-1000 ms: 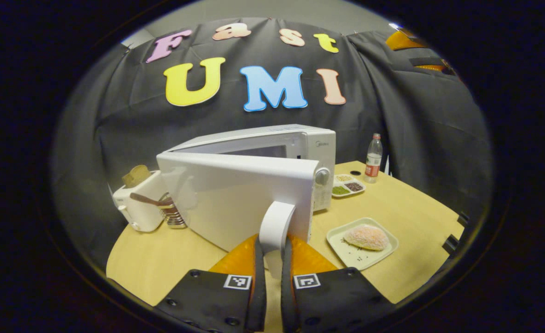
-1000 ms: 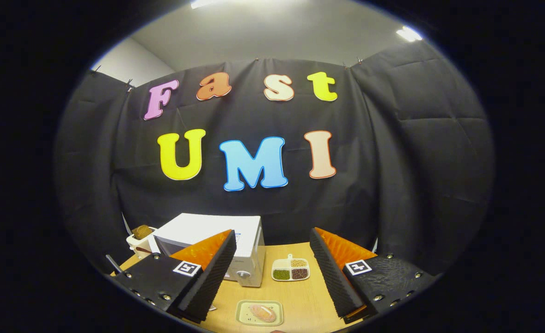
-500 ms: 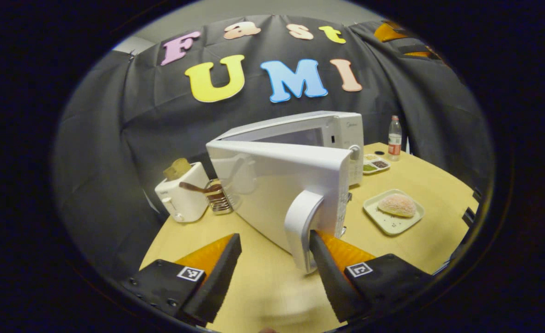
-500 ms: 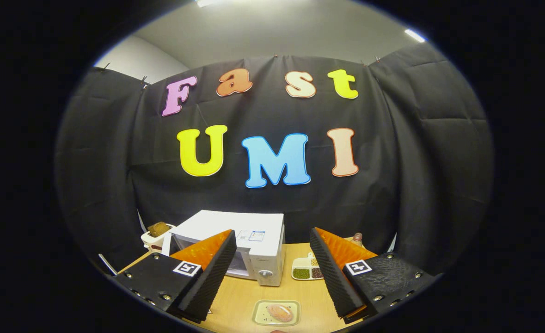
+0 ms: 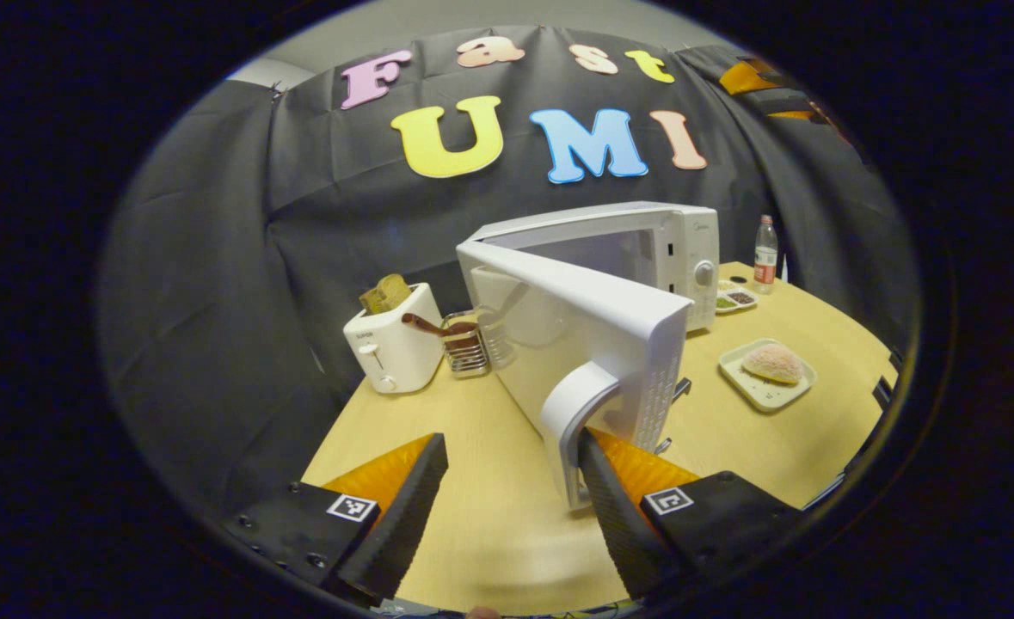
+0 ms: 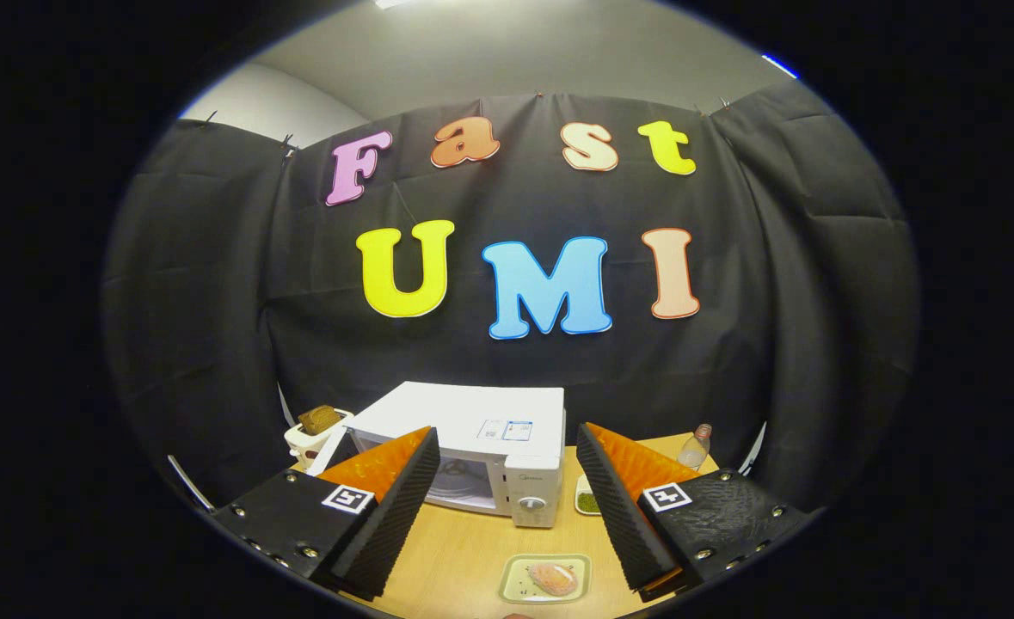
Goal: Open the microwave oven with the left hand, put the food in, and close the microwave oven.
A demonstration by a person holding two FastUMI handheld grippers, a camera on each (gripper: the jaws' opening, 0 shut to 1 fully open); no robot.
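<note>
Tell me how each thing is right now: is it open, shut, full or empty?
microwave door: swung wide open.
microwave: open, no food seen inside.
left hand-held gripper: open, one finger beside the door handle.
right hand-held gripper: open, holding nothing, above the table.
food: lying on its plate, not yet in the microwave.
toaster: bread sticking up from the slot.
bottle: upright, cap on.

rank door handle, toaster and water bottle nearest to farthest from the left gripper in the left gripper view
1. door handle: against the left gripper, beside its right-hand finger.
2. toaster: farther back on the left, beside the microwave door.
3. water bottle: far right, at the table's back edge.
</note>
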